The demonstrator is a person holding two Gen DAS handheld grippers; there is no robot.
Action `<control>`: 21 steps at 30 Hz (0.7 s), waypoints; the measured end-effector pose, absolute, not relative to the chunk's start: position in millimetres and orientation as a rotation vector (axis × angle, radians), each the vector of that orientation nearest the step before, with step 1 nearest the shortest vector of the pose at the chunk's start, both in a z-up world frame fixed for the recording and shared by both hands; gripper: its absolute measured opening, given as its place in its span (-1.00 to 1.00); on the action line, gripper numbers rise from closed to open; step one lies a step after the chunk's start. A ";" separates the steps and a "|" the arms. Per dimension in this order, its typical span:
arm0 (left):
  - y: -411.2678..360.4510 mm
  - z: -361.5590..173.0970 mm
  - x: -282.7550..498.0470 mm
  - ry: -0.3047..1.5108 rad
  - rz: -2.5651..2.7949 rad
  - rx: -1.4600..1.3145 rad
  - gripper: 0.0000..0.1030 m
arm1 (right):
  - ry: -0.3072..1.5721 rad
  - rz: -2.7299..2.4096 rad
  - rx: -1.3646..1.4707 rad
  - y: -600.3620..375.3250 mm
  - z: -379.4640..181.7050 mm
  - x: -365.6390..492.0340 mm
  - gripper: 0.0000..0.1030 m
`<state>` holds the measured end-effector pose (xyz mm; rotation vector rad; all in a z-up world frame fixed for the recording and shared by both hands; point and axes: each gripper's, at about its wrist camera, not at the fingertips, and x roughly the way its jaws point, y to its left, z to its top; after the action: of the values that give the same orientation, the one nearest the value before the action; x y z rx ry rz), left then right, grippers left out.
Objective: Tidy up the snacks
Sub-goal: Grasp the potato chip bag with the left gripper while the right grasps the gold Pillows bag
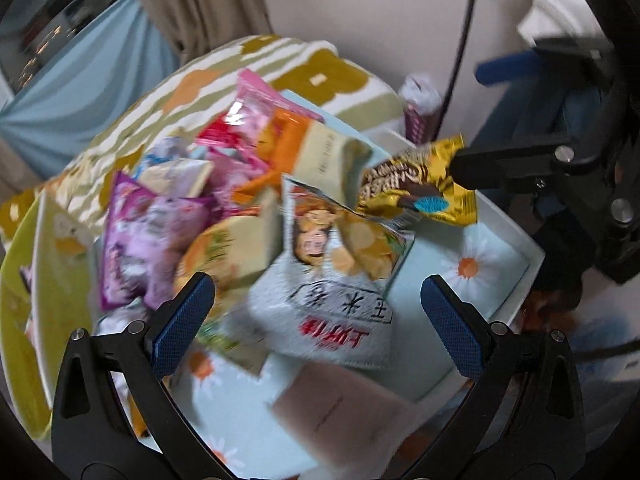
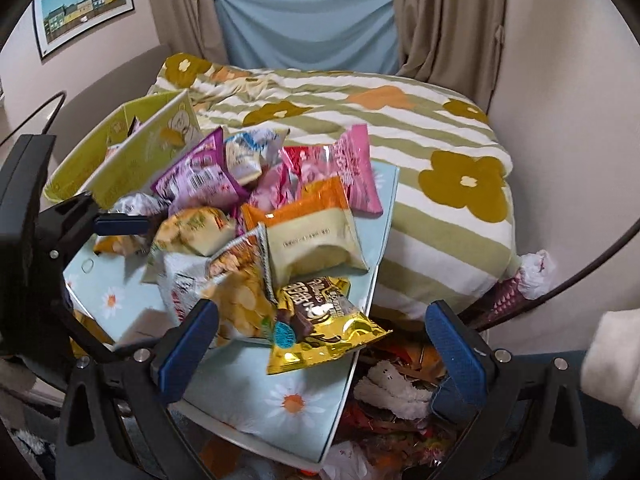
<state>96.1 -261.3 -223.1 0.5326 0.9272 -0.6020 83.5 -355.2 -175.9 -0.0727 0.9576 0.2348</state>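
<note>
at the near right edge of the daisy tray (image 2: 296,404) lies the gold chocolate bag (image 2: 320,328), long axis slanting toward that edge and overhanging it. right tool (image 2: 320,344) sits spread wide right over it, empty, clearly nearer. in the left view its finger looks to touch the bag's corner, grip unclear. left tool (image 1: 318,328) also spread, empty, above the chip bag (image 1: 340,280). snack pile (image 2: 256,200) fills the tray's far half; green box (image 2: 132,152) at the left edge; tray rests against the flowered bed (image 2: 440,152), curtains behind.

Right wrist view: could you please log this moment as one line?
left gripper: open, facing chip bag | right gripper: open, gold packet between its sides | snacks piled on daisy tray
</note>
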 end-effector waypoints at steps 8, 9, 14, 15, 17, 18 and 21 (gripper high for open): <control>-292.8 -261.2 100.2 0.968 -0.633 0.661 0.89 | 0.966 0.313 -0.092 -361.6 -202.5 100.2 0.99; -295.0 -264.6 100.6 0.970 -0.636 0.668 0.84 | 0.971 0.323 -0.096 -361.8 -205.6 102.4 0.99; -301.5 -276.6 104.9 1.028 -0.653 0.658 0.58 | 0.998 0.360 -0.120 -360.4 -219.5 110.2 0.80; -302.2 -279.1 105.2 1.039 -0.652 0.663 0.55 | 1.004 0.370 -0.123 -359.7 -221.8 111.3 0.78; -302.1 -282.2 105.0 1.055 -0.646 0.667 0.48 | 1.018 0.382 -0.133 -358.0 -226.6 113.6 0.68; -301.2 -282.6 105.8 1.070 -0.651 0.659 0.40 | 1.021 0.388 -0.139 -357.1 -228.1 114.1 0.67; -296.9 -281.0 108.7 1.084 -0.647 0.636 0.28 | 1.026 0.402 -0.165 -354.6 -231.9 116.7 0.64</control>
<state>108.7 -296.9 -281.0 0.6357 1.0838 -0.6467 116.7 -354.6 -231.9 -0.1650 1.0261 0.4018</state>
